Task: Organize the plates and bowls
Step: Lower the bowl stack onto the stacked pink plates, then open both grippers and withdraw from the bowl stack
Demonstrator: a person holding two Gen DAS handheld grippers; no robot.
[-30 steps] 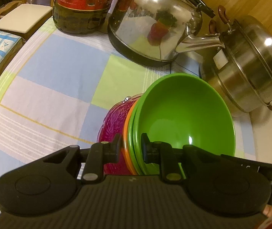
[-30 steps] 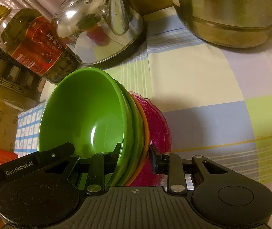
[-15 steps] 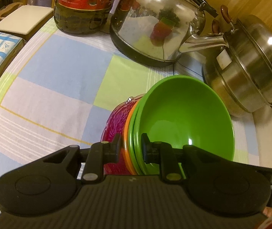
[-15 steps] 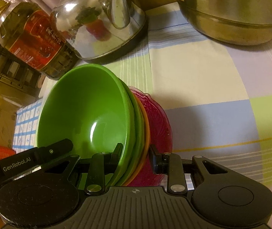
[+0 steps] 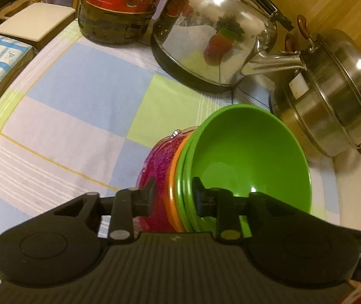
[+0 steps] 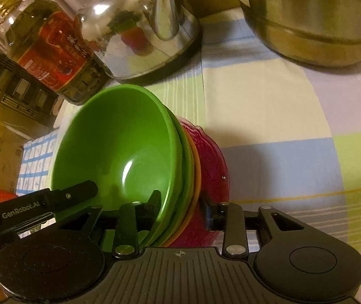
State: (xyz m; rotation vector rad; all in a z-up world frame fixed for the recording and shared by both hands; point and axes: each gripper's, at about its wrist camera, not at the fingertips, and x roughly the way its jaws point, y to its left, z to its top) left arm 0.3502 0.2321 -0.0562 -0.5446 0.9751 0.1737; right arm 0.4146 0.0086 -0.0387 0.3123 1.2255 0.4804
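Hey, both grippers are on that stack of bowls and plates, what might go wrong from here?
1. Both the left gripper and right gripper are opening with the stack's rims between their jaws; if it isn't seated, the green bowl could slide off the orange plate.
2. The kettle and steamer pot stand close; a shifting stack may knock them.

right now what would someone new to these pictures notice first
The bright nested stack: a green bowl over orange and magenta dishes, tilted on edge between both grippers. The left gripper and right gripper straddle its rim, jaws opening. Behind it on the checked tablecloth stand a shiny kettle and a steel pot.
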